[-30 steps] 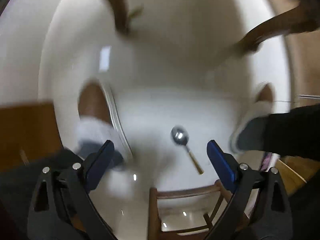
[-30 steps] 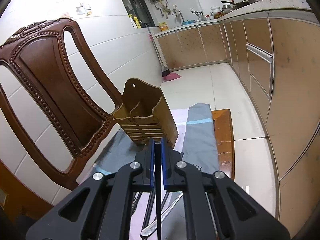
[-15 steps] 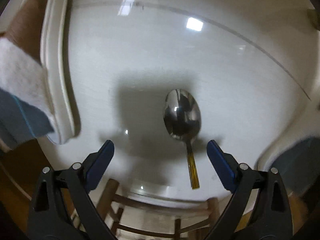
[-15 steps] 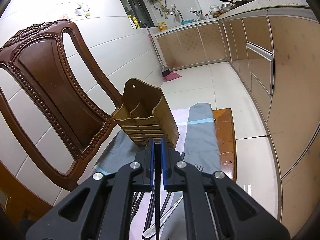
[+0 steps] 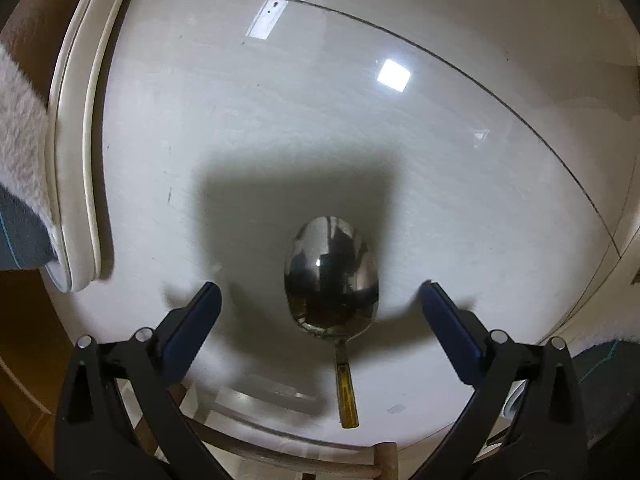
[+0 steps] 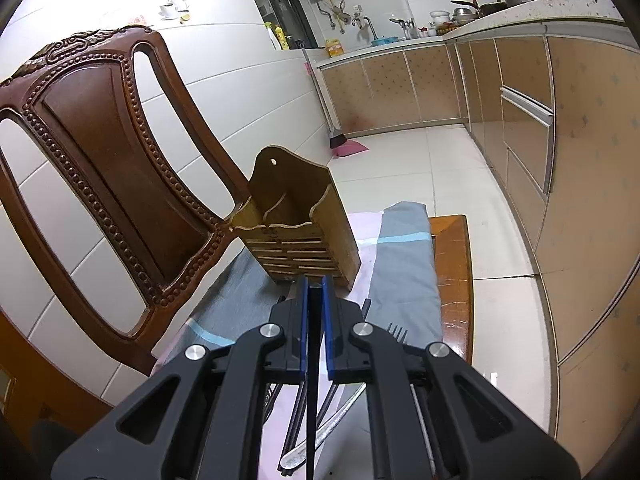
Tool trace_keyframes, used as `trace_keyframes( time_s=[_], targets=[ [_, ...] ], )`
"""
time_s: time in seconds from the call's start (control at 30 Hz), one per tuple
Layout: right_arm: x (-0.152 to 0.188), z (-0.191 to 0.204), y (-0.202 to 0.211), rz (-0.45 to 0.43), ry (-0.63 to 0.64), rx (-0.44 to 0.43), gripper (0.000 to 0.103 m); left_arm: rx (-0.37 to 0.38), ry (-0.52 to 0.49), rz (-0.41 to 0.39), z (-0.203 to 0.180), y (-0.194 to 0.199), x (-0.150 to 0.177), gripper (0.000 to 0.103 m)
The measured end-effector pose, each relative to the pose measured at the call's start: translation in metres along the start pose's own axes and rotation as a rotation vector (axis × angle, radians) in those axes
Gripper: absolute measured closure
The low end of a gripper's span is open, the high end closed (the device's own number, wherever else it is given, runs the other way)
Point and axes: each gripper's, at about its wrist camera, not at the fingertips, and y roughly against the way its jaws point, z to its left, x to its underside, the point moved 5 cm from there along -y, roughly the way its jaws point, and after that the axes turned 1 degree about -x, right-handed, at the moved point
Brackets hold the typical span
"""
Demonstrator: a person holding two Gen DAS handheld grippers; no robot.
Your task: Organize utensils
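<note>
A steel spoon (image 5: pixel 331 276) with a gold-coloured handle lies on the white tiled floor. My left gripper (image 5: pixel 318 302) is open, low over the floor, with the spoon's bowl between its blue fingers (image 5: pixel 194 322). My right gripper (image 6: pixel 315 294) is shut on a thin black utensil (image 6: pixel 313 400) that hangs down between the jaws; I cannot tell what kind it is. It is held above a chair seat, just in front of a wooden utensil holder (image 6: pixel 298 222) with two compartments. A fork (image 6: pixel 397 333) and other utensils (image 6: pixel 320 436) lie on the cloth below.
A slippered foot (image 5: pixel 60 152) stands left of the spoon, another at the lower right edge. Chair rungs (image 5: pixel 288 456) show at the bottom. The carved chair back (image 6: pixel 104 160) rises left of the holder. A blue and pink cloth (image 6: pixel 404 264) covers the seat. Kitchen cabinets (image 6: pixel 520 112) line the right.
My left gripper has dropped closer to the floor, so the spoon looks larger and now lies between the fingers. The right gripper has stayed still.
</note>
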Motion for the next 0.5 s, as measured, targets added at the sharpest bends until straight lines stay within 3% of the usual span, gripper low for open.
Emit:
trace_keyframes(
  time_s=[0.07, 0.17, 0.23, 0.33, 0.4, 0.5],
  targets=[
    [0.0, -0.001, 0.0, 0.001, 0.0, 0.001, 0.096, 0.002, -0.012, -0.014, 0.002, 0.0, 0.001, 0.005],
    [0.0, -0.001, -0.001, 0.003, 0.001, 0.002, 0.096, 0.05, -0.005, -0.004, -0.001, -0.002, 0.002, 0.019],
    [0.0, -0.001, -0.001, 0.002, 0.0, 0.002, 0.096, 0.084, -0.02, 0.002, -0.012, 0.001, 0.002, 0.042],
    [0.0, -0.002, -0.001, 0.002, 0.0, 0.005, 0.096, 0.086, -0.038, 0.011, -0.025, 0.004, -0.002, 0.058],
    [0.001, -0.003, -0.001, 0.003, -0.002, 0.007, 0.096, 0.094, -0.033, 0.02, -0.025, 0.004, -0.005, 0.063],
    [0.001, -0.005, 0.0, 0.002, -0.006, 0.01, 0.096, 0.125, -0.04, 0.035, -0.028, 0.006, -0.009, 0.063]
  ],
)
